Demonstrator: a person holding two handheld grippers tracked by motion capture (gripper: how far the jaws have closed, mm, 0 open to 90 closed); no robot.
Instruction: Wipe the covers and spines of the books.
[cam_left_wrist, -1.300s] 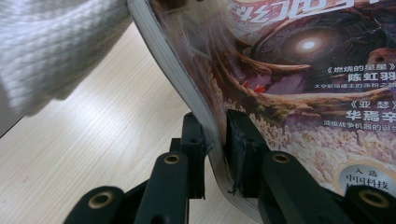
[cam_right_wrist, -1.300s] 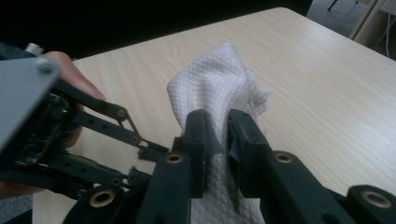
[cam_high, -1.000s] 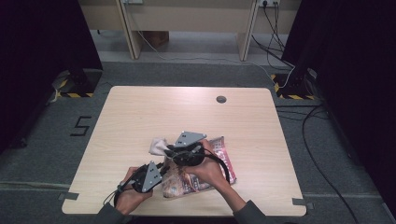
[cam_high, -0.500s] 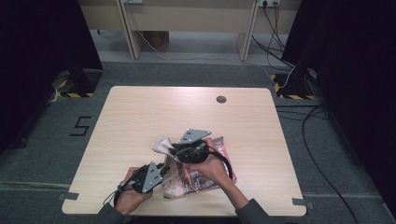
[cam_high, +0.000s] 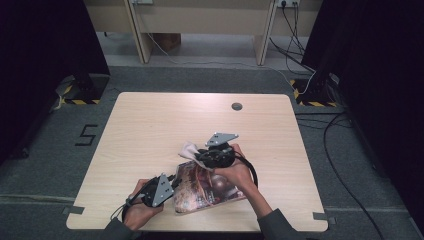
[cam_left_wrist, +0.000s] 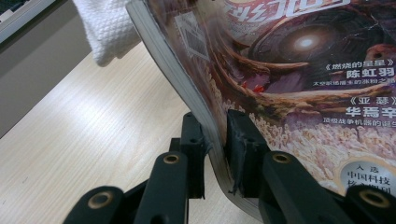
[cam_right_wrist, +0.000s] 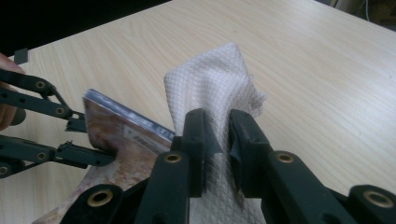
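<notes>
A magazine (cam_high: 210, 190) with a dark, reddish cover lies near the table's front edge, its left edge lifted. My left gripper (cam_high: 176, 181) is shut on that edge; in the left gripper view its jaws (cam_left_wrist: 215, 154) pinch the magazine (cam_left_wrist: 289, 70) by the spine side. My right gripper (cam_high: 199, 156) is shut on a white waffle-weave cloth (cam_high: 190, 149) above the magazine's far left corner. In the right gripper view the cloth (cam_right_wrist: 215, 88) stands up between the jaws of the right gripper (cam_right_wrist: 217, 135), with the magazine (cam_right_wrist: 121, 128) and the left gripper (cam_right_wrist: 88, 140) at the left.
The light wooden table (cam_high: 165, 120) has a round cable hole (cam_high: 236, 106) at the back right. Bare tabletop stretches behind and to the left of the magazine. A "5" mark (cam_high: 86, 135) is on the grey floor at the left.
My right gripper has carried the cloth a little to the right and away from me. The left gripper has kept its hold on the magazine's edge, nearly in place.
</notes>
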